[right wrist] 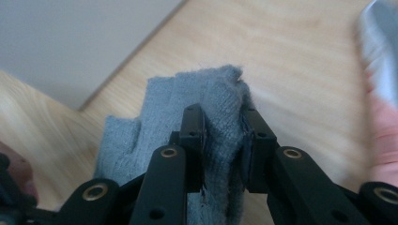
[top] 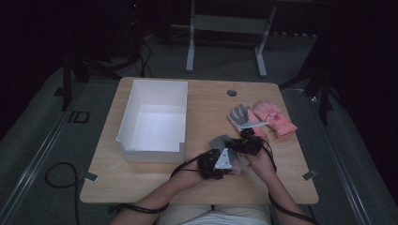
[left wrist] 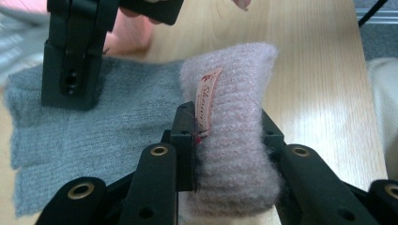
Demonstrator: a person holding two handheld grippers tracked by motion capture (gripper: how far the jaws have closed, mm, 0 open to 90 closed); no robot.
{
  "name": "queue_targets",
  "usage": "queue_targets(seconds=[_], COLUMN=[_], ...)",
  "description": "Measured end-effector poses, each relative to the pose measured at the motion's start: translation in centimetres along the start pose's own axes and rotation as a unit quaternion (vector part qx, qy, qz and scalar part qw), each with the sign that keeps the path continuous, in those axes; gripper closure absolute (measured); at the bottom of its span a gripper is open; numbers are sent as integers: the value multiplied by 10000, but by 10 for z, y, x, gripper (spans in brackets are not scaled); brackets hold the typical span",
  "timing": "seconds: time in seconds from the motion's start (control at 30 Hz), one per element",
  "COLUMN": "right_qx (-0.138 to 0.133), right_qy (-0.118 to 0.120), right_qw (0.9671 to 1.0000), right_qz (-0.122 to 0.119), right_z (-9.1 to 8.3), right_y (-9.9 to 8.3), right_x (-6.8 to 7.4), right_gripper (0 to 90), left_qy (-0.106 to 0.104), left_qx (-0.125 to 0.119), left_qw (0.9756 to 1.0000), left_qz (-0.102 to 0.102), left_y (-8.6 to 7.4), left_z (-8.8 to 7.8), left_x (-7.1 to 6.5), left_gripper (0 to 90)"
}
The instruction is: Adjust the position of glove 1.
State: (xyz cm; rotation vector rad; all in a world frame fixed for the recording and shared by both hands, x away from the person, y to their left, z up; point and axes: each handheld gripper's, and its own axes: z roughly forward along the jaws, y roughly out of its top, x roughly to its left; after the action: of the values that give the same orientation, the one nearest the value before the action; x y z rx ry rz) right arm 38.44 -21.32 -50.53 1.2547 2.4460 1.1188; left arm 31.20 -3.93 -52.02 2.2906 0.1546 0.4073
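On the wooden bench (top: 197, 101) the white bin (top: 155, 119) holds nothing. Near its front, your left tool (left wrist: 227, 136) pinches the pink knit cuff (left wrist: 234, 122), and your right tool (right wrist: 223, 140) clamps the grey glove (right wrist: 220, 108).

You've got a pale pink ribbed knit glove (left wrist: 234, 136) with a peach label (left wrist: 206, 101), lying over a plain grey knit glove (left wrist: 94, 136). Far right: grey-and-white glove (top: 240, 116), salmon-pink gloves (top: 274, 117); left, a white box (top: 126, 119) on the light wood table (top: 206, 103).
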Motion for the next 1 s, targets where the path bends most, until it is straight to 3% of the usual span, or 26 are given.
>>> queue_targets(seconds=[0.03,0.1,0.3,0.43,0.7,1.0], right_qx=[0,-182,-498,-695,-859,-1013], right_qy=[0,51,53,72,161,263], right_qw=[10000,9998,9987,9975,9960,9939], right_qz=[0,70,-95,-122,-202,-355], right_z=[0,-17,-41,-51,-56,-55], right_y=[0,11,35,52,79,114], right_x=[0,-1,4,8,19,38], right_gripper=[740,741,740,741,741,740], left_qy=[0,44,116,29,72,351], left_qx=[0,-3,29,24,90,174], left_qw=[10000,9999,9993,9990,9979,9955], left_qz=[0,108,360,454,642,863], left_y=[0,12,36,46,51,50], left_z=[0,-9,-33,-51,-77,-111], left_x=[0,5,20,36,54,71], left_gripper=[688,688,688,690,691,690])
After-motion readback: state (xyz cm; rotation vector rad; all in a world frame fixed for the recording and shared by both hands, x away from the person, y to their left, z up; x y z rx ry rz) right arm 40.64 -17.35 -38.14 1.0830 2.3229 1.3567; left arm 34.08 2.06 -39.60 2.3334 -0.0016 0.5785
